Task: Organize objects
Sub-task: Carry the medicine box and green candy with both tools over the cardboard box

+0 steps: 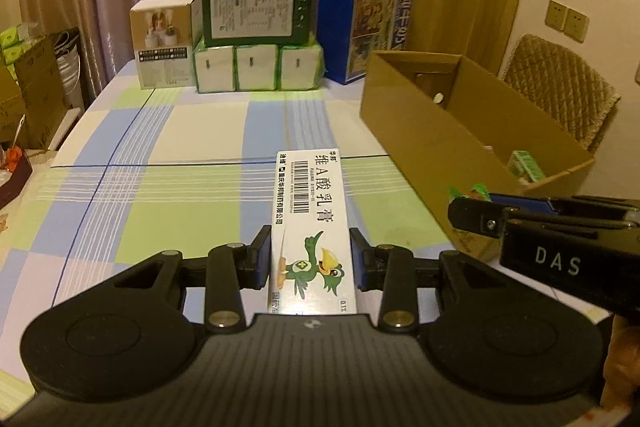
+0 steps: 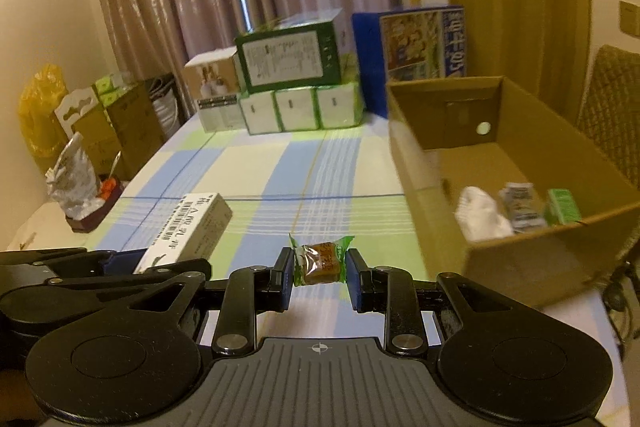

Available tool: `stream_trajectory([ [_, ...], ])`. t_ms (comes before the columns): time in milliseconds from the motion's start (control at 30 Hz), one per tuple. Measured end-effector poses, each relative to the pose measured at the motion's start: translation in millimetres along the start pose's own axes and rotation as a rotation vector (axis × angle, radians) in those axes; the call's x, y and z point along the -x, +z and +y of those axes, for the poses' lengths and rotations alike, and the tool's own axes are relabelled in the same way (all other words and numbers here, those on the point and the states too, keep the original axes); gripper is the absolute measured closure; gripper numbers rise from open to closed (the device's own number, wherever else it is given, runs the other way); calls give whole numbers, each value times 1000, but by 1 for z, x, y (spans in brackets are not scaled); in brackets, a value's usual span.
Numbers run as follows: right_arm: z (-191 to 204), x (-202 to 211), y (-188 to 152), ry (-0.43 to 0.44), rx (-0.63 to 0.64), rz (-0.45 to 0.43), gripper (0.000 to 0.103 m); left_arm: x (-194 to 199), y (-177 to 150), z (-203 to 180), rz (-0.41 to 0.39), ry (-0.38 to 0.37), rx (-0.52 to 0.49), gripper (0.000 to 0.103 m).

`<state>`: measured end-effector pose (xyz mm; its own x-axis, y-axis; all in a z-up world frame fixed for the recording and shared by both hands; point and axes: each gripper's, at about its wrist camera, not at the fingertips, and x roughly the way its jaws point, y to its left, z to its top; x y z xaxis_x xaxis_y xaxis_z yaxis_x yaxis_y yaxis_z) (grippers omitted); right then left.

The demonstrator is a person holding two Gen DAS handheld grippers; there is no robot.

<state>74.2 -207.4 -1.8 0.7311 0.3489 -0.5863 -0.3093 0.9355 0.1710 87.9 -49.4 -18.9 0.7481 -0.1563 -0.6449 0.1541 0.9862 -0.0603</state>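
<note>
Left gripper (image 1: 311,255): fingers clamp the white ointment carton (image 1: 310,223) across its narrow width. The carton's long axis runs straight ahead along the fingers, and most of its length sticks out past the tips, above the checked surface (image 1: 160,147).

Right gripper (image 2: 318,277): fingers are pinched on a green-ended wrapped candy (image 2: 319,263), held crosswise between the pads with its twisted ends toward each pad.

Key relation: the open cardboard box (image 2: 440,155) lies ahead and to the right of both sets of fingers. The right gripper is the nearer one; the box's near wall sits just right of its right finger. From the left fingers the box is further off to the right, with the right gripper's body in between. My read: both items go right and forward over the box rim, candy first.

Already in the box: something white and crumpled (image 2: 482,215), a small printed packet (image 2: 520,205) and a small green carton (image 2: 564,205).

Unclear:
- The carton's rear end is hidden behind the left gripper body.
- The near-right corner of the box is cut off.
- The box floor is mostly hidden in the left wrist view.
- Candy print is too small to read.
</note>
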Motion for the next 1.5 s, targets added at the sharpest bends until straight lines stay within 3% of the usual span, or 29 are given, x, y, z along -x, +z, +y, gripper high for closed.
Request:
stream_trajectory([
  [300, -29, 52, -5, -63, -38, -51, 79, 33, -4, -43, -13, -66, -38, 70],
  [633, -75, 89, -4, -132, -111, -103, 78, 40, 8, -91, -17, -148, -73, 70],
  [1000, -119, 105, 6, -159, -177, -147, 79, 32, 30, -134, -23, -180, -124, 70],
  [1500, -157, 106, 22, -182, -191, -164, 79, 3, 61, -165, -16, -211, -136, 70],
])
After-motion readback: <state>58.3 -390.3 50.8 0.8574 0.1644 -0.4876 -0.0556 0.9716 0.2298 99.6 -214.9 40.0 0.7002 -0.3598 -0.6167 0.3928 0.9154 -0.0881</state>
